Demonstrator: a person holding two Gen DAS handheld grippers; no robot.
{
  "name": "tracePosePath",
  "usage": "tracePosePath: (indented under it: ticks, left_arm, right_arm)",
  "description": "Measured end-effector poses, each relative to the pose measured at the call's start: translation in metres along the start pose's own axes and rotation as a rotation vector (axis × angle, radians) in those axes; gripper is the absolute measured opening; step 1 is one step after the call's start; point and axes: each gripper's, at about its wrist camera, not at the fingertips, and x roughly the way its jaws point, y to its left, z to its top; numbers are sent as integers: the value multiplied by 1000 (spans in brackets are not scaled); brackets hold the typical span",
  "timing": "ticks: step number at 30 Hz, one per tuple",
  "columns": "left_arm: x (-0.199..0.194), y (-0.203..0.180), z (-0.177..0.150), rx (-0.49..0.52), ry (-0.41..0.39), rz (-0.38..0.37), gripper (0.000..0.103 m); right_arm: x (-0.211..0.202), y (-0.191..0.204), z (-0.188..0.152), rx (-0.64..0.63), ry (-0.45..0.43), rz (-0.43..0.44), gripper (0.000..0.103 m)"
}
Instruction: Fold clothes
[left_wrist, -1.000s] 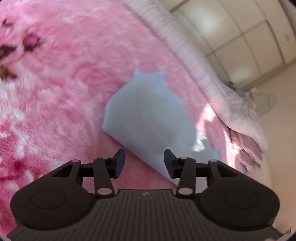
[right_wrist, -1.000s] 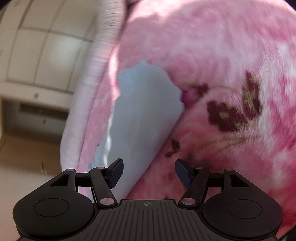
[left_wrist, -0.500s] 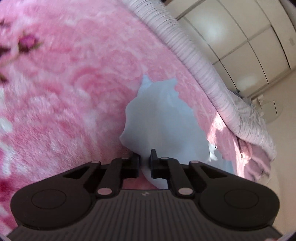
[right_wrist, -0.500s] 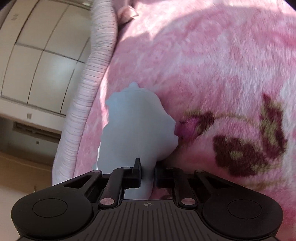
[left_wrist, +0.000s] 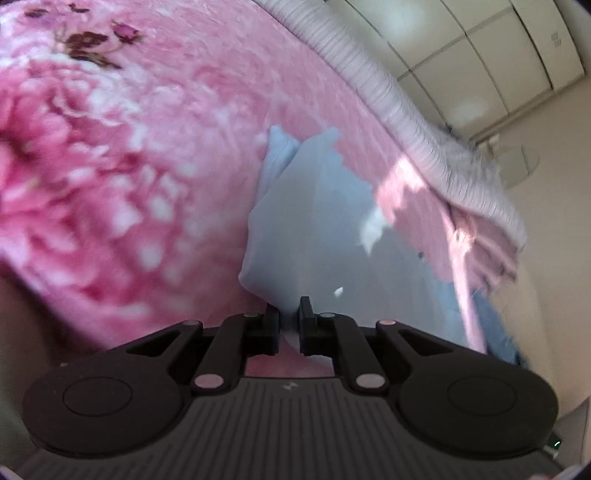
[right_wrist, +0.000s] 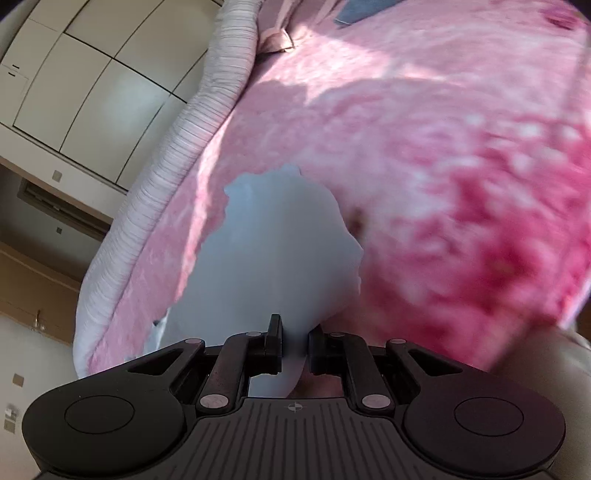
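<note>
A pale blue garment (left_wrist: 317, 229) lies on a pink flowered blanket (left_wrist: 129, 177) on a bed. My left gripper (left_wrist: 289, 314) is shut on the garment's near edge, which bunches up between the pads. In the right wrist view the same garment (right_wrist: 273, 254) hangs from my right gripper (right_wrist: 294, 328), which is shut on another part of its near edge. The cloth rises off the blanket (right_wrist: 443, 166) at both grips. Its far end still rests on the bed.
A pale ribbed quilt (left_wrist: 417, 122) is rolled along the bed's far edge, also in the right wrist view (right_wrist: 177, 147). White wardrobe doors (right_wrist: 85, 74) stand behind. A darker blue cloth (left_wrist: 495, 325) lies at the bed's right edge.
Both grippers were open a second ago, closed on the garment's near edge, and have now lifted it and pulled it back, so the cloth bunches and the view is blurred.
</note>
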Motion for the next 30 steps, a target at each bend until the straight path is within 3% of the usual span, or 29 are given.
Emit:
tracePosePath:
  ticks: [3,5,8,11,14,18,23,30]
  left_arm:
    - [-16,1,0,31,1,36,12]
    - [-32,-11,1,119,-40,124,12]
    - [-48,-30,2,265,-92,240,16]
    - [-45,-59,-5,421,-54,345,23]
    - [-32,-80,-21,524,-16,350,29]
    - [-18,-97,-40,555,41,329,29]
    - [-16,-112,-50,596,34,215,29]
    - [15,-145,-58,672,61,24,25]
  right_arm:
    - [-11,-12,-4,38,10,29,12]
    - [-16,-12,-3,24,10,-3,18]
    - [-35,2,-6,-122,-44,-141,28]
    - [-48,24,-16,-319,-76,-263,35]
    - [-54,51,-32,-529,-61,-334,36]
    - [-52,60,-52,-544,32,-286,37]
    - [-47,50,-56,-464,47,-236,39]
    - [-38,12,-24,-57,6,-56,41]
